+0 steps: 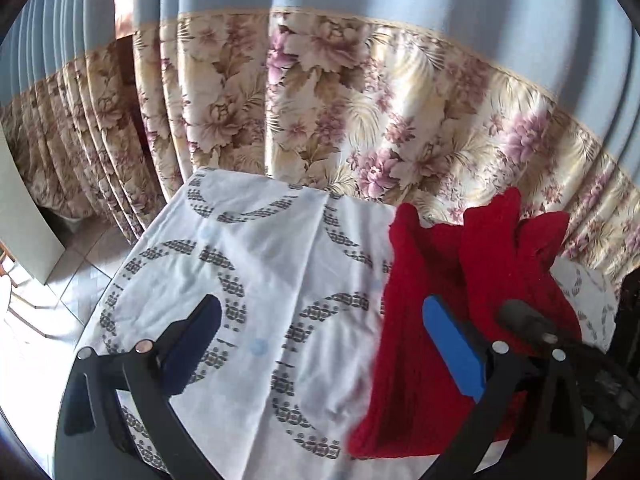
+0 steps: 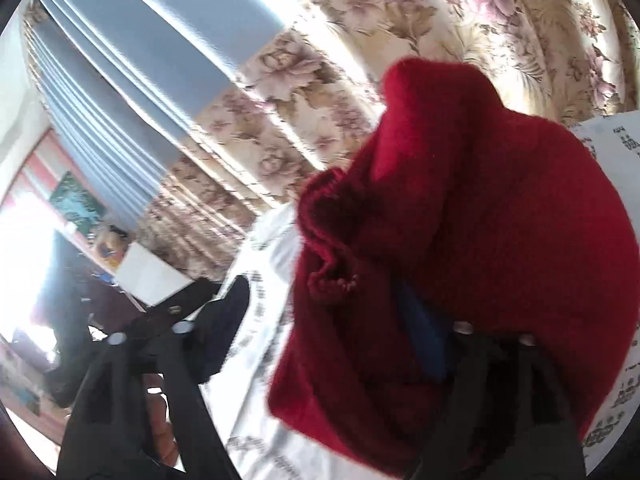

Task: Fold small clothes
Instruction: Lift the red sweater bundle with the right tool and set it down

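Right wrist: red knit garment (image 2: 480,200) over right claw (image 2: 332,304)

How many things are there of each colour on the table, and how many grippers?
Red: 1, the knitted garment
White with grey rings: 1, the tablecloth
Black with blue pads: 2, the left hand-held gripper and the right hand-held gripper
Total: 4

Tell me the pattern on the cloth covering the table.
White tablecloth printed with large grey rings made of small dots; clearest in the left wrist view.
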The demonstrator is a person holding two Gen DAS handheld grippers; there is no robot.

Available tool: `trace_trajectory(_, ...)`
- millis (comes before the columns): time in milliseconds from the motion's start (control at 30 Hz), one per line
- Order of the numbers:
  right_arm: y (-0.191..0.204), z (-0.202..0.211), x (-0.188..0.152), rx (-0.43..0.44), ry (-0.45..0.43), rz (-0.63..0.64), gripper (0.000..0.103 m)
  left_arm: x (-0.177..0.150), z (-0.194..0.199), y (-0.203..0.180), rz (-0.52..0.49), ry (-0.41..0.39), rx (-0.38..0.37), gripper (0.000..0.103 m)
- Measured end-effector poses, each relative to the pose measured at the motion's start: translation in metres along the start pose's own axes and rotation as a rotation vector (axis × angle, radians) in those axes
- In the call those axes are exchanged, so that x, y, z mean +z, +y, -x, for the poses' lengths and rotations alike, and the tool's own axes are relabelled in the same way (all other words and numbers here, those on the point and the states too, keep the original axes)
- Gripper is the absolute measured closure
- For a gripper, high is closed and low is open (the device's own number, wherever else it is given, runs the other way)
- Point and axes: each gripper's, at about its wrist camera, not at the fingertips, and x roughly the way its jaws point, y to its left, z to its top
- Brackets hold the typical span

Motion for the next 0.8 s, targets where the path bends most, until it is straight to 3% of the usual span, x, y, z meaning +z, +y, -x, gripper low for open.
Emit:
trace_trajectory(167,-0.005,0.072,0.01,0.062,-0.137,-0.006,0.012,0.003,0.01,0.004,0.041,-0.01,-0.021,0.002)
trace_trajectory(367,-0.041,0.129,0.022,-0.065,-0.246,-0.006,0.01,0.0,0.023,-0.049,-0.052,-0.022,-0.102,0.002)
trace_trajectory(500,-0.068,0.136,0.02,-0.095,-0.239,-0.049,0.01,-0.013,0.016,-0.102,-0.165,-0.016,-0.095,0.002)
trace_trajectory(667,-0.069,0.141,0.021,-0.11,-0.224,-0.023,0.01,-0.035,0.008,-0.151,-0.266,-0.028,-0.079,0.002)
trace_trajectory(733,-0.063,0.138,0.019,-0.159,-0.205,0.015,0.009,-0.041,0.0,-0.157,-0.295,-0.013,-0.047,0.002)
trace_trajectory(800,-0.053,0.128,0.017,-0.266,-0.166,0.106,0.009,-0.047,-0.011,-0.158,-0.309,0.005,-0.033,0.004)
